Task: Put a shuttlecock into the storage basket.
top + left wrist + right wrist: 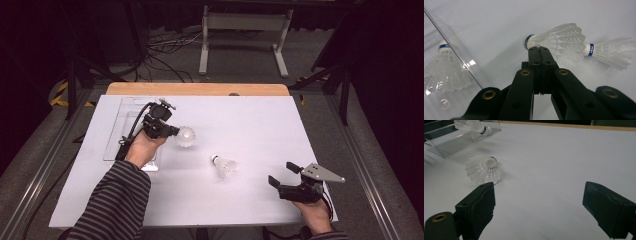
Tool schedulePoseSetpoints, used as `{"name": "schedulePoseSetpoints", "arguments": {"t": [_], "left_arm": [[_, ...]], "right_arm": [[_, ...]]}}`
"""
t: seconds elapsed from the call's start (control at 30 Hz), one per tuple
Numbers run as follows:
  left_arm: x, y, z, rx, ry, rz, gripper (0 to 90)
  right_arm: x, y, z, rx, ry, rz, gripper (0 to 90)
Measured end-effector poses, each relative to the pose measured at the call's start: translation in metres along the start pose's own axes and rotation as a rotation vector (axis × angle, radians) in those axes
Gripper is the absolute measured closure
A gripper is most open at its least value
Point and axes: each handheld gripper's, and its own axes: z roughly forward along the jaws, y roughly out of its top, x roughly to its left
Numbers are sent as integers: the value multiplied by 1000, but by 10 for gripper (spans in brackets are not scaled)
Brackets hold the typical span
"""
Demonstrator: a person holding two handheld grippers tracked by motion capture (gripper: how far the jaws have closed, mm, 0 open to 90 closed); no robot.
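Risk we see: left tongs (539, 48) clenched on just a feather edge of the shuttlecock (556, 40) at their tips, so it may slip; right tongs (537, 202) released, second shuttlecock (484, 170) just ahead.

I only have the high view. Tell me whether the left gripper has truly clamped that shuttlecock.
Observer: Yes. In the left gripper view, the left gripper has its jaws pressed together on the held shuttlecock, pinching the feathers just behind the cork.
Operator: Now check the clear tray.
Observer: A blue-banded tray shuttlecock lies inside it.
Operator: Report the right gripper.
Observer: The right gripper has its jaws wide apart with nothing between them. The loose shuttlecock lies on the table beyond one jaw.
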Motion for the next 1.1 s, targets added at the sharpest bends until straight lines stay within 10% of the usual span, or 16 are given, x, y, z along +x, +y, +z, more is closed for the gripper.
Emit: {"name": "schedulePoseSetpoints", "arguments": {"t": [1.1], "left_arm": [[4, -14, -30, -52, -15, -5, 899]], "right_arm": [[0, -1, 2, 11, -1, 11, 118]]}}
